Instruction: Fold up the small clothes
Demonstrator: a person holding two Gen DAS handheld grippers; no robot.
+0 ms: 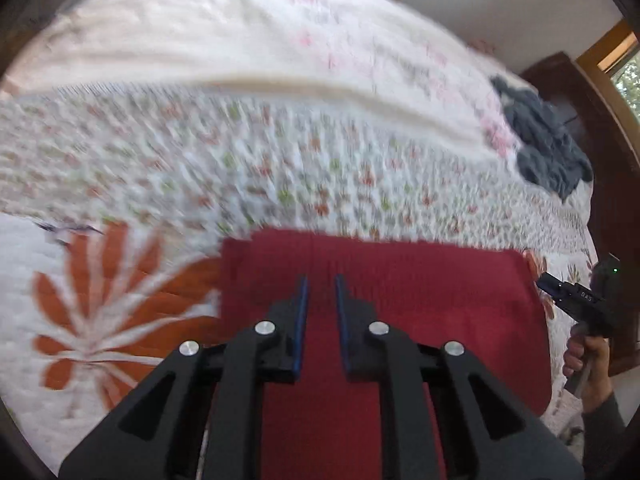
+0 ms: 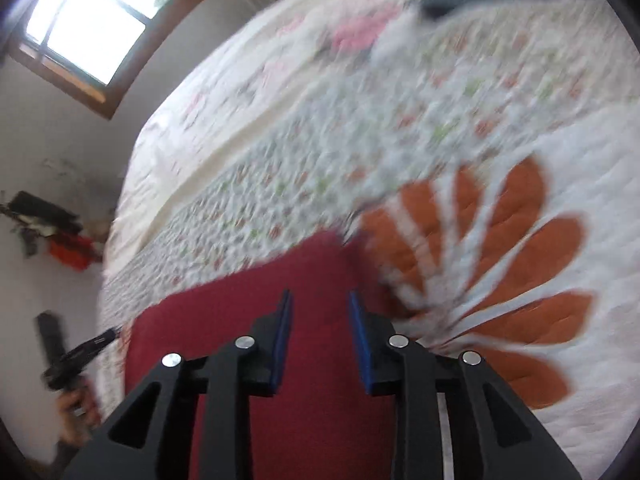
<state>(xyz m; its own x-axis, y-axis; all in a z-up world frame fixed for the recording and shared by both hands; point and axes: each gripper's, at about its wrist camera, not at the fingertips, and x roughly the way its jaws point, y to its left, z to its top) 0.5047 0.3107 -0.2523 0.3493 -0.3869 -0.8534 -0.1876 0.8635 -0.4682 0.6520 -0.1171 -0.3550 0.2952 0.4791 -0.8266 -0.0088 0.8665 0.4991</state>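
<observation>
A dark red garment (image 1: 400, 320) lies folded into a flat rectangle on the quilted bed. My left gripper (image 1: 321, 280) hovers over its left half, open with a narrow gap and nothing between the blue pads. Off the garment's right edge is my right gripper (image 1: 546, 282), held in a hand. In the right wrist view the red garment (image 2: 240, 340) fills the lower middle. My right gripper (image 2: 320, 296) stands open above its far right corner, holding nothing. My left gripper (image 2: 112, 334) shows at the far left beyond the garment's edge, too blurred to read.
The bed has a white quilt (image 1: 120, 184) with small flowers and large orange leaf shapes (image 2: 500, 248). A heap of dark grey clothes (image 1: 548, 140) lies at the far side. A dark wooden bed frame (image 1: 600, 160), wall and window (image 2: 88, 20) border the bed.
</observation>
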